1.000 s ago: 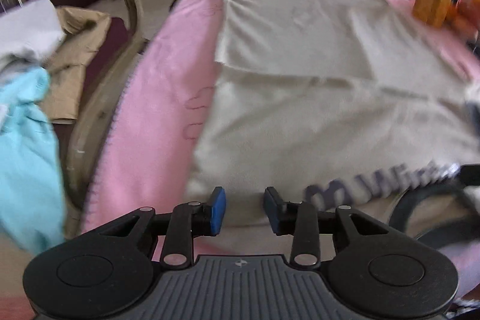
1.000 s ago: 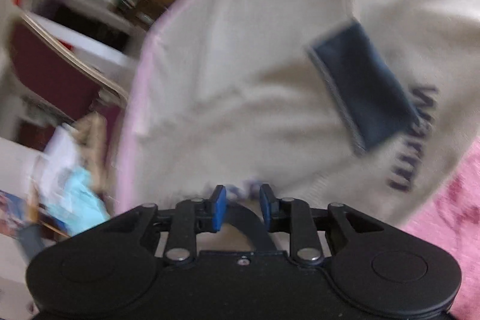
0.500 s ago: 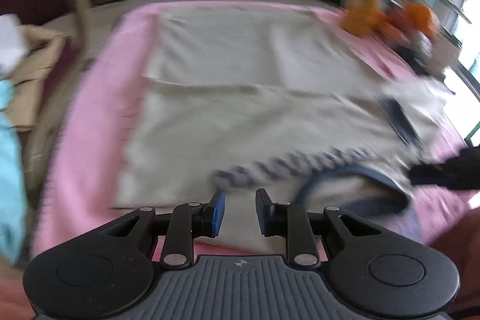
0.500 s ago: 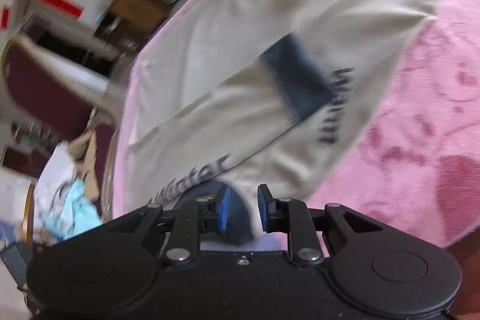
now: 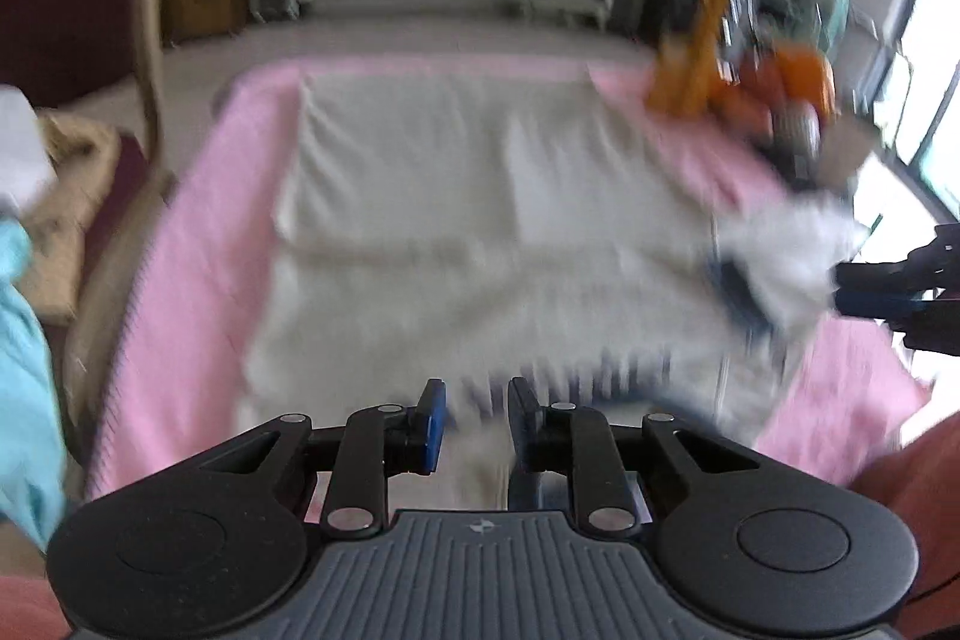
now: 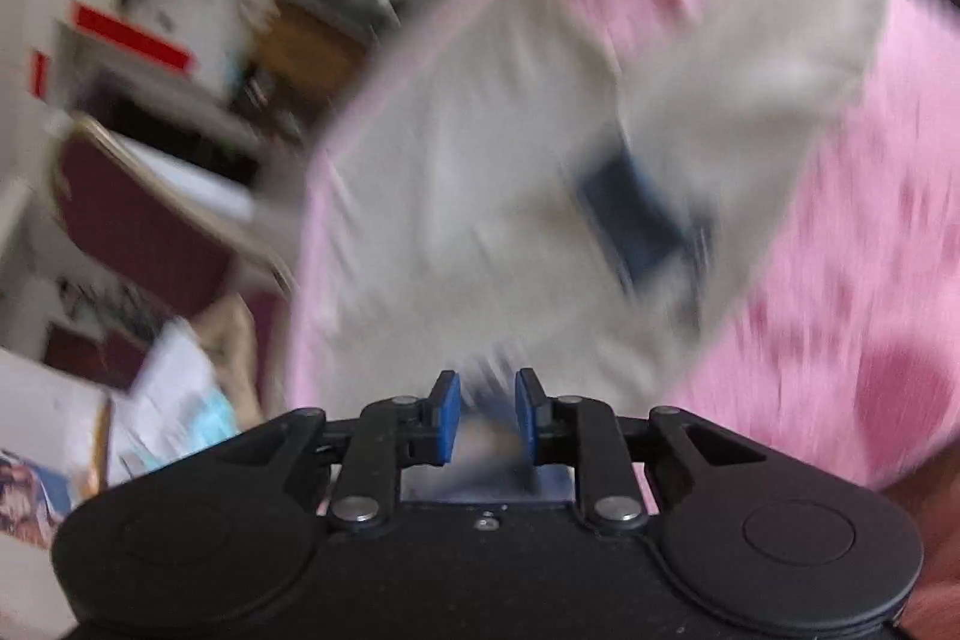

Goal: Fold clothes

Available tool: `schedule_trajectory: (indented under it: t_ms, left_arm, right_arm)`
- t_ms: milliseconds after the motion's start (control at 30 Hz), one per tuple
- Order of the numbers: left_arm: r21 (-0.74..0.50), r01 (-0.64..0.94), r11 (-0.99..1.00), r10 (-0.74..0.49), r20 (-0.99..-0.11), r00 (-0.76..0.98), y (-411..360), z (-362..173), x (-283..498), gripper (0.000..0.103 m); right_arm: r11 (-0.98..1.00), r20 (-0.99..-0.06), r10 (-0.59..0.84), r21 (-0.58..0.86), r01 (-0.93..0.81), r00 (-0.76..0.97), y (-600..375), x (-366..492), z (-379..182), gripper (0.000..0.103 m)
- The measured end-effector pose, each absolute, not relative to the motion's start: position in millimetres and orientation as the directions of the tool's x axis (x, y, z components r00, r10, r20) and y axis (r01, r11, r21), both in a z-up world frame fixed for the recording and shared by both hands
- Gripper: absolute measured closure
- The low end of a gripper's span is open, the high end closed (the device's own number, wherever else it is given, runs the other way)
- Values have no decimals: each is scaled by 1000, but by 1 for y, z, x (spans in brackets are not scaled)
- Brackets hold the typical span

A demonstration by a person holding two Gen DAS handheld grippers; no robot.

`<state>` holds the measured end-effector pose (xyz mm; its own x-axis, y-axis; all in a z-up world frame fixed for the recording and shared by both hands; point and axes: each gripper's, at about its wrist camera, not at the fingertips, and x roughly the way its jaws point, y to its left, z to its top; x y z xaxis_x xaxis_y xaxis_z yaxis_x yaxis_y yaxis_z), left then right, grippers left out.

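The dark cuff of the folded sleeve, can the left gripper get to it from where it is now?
Probably yes. The left gripper hovers open at the sweatshirt's near edge; the cuff lies up and rightward, only flat cloth between. The right gripper sits close beside it.

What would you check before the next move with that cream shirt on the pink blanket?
1. Cream sweatshirt with dark lettering spread on the pink blanket: ok, the body lies mostly flat.
2. Left gripper has cloth between its fingers: cannot tell; jaws slightly apart over the near edge, picture blurred.
3. Right gripper has cloth: cannot tell; something blurred sits between the blue pads.
4. Sleeve with the dark blue cuff folded in over the body: ok, though rumpled.
5. Orange toy apart from the sweatshirt: ok, at the far corner.
6. Sharp view: not ok, both cameras are motion-blurred.
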<state>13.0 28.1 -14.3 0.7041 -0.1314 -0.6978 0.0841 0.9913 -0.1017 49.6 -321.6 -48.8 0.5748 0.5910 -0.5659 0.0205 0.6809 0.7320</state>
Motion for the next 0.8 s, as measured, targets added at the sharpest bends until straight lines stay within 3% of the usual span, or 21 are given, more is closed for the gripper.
schedule_trajectory:
  t_ms: [200, 367, 533, 800]
  left_arm:
    - [-108, 99, 989, -147, -683, 716, -2, 0, 39, 80]
    - [-113, 121, 986, -166, -683, 711, -30, 7, 61, 79]
    - [-68, 153, 986, -153, -730, 666, -71, -13, 89, 79]
    - [34, 218, 975, -98, -817, 569, -140, -43, 138, 78]
  right_arm:
    - [731, -389, 437, 679, -68, 811, -362, 59, 36, 73]
    - [726, -345, 269, 686, 46, 899, -414, 80, 33, 73]
    - [691, -413, 50, 671, 267, 909, -475, 115, -13, 73]
    - [675, -597, -131, 531, 512, 792, -545, 170, -67, 75]
